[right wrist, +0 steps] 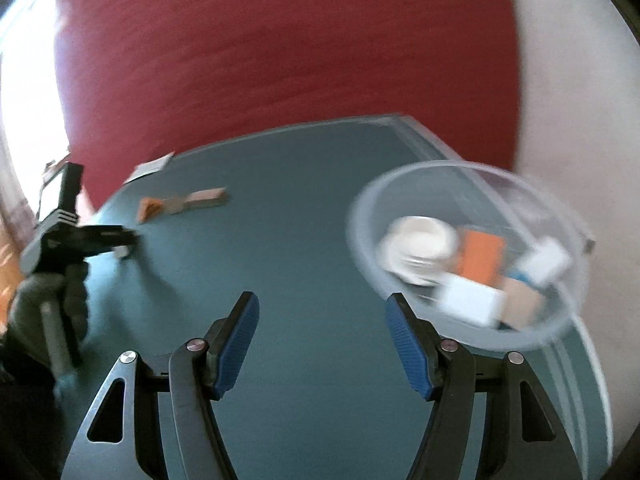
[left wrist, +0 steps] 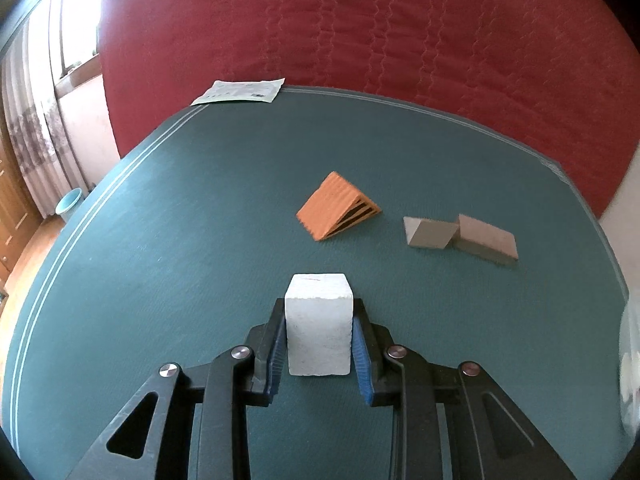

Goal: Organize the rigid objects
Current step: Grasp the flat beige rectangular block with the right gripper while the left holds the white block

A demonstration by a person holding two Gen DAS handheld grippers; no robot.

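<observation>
Jaws of the left gripper [left wrist: 319,340] clamp a white, chalky block [left wrist: 319,322], upright over the near green table [left wrist: 160,220]. Farther right lie an orange ribbed wedge [left wrist: 334,206] and two grey wedges [left wrist: 460,238]. Right gripper [right wrist: 320,344] jaws stand apart, empty.

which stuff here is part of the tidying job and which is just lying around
Part of the job:
- white block, held in the left tool
- orange ridged wedge
- two grey wedges
- clear bowl already holding blocks

Just lying about:
- paper leaflet
- blue bin

white block [left wrist: 319,322] upright, orange wedge [left wrist: 338,207] beyond
</observation>
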